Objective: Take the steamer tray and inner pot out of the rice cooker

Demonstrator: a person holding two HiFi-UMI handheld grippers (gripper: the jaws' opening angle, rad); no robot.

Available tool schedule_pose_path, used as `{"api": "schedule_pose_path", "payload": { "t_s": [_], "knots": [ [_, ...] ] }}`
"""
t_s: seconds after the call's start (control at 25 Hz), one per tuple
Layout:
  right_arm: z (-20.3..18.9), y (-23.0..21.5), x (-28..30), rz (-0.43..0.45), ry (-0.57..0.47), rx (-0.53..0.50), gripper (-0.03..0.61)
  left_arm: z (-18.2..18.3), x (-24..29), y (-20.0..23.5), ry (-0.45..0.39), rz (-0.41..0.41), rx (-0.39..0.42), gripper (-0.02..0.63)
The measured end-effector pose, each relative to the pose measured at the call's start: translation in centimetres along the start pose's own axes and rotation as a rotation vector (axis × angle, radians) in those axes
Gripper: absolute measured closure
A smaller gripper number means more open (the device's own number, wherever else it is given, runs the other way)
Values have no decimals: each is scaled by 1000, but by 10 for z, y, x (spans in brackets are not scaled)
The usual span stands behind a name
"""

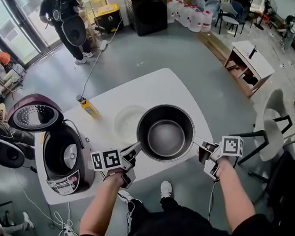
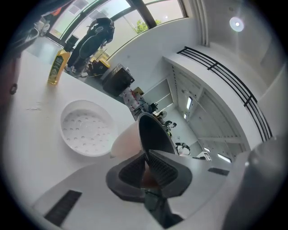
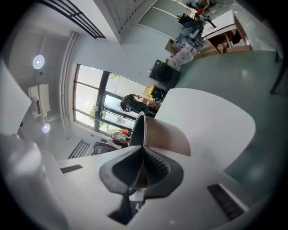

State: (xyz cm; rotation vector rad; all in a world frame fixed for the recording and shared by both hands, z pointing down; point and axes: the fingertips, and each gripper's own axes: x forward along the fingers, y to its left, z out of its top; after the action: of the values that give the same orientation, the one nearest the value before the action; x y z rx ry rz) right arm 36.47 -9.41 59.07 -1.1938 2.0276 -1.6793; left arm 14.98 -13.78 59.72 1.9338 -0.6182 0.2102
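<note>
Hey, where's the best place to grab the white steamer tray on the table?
Probably its thin upright rim: the steamer tray lies open side up on the table, so pinch the rim from above, one jaw inside, one outside.

1. The round metal inner pot [image 1: 165, 137] is dark grey inside and coppery tan outside.
2. The round white plastic steamer tray [image 1: 126, 122] is dotted with small holes.
3. The deep maroon rice cooker [image 1: 88, 162] has a silver panel.
4. The table [image 1: 155, 87] is plain white.
5. The small bottle [image 1: 88, 107] is yellow.
6. The left gripper [image 1: 137, 149] and the right gripper [image 1: 199, 143] carry black-and-white square markers, and their ribbed fingers [image 2: 164, 168] are dark grey.
</note>
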Motion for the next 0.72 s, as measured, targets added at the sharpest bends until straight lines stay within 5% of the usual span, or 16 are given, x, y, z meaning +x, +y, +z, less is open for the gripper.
{"api": "schedule_pose_path", "payload": {
  "t_s": [0.72],
  "knots": [
    [19,-72,-21,-60,-73,78,569,-16,81,12,129,6,34,581]
  ]
}}
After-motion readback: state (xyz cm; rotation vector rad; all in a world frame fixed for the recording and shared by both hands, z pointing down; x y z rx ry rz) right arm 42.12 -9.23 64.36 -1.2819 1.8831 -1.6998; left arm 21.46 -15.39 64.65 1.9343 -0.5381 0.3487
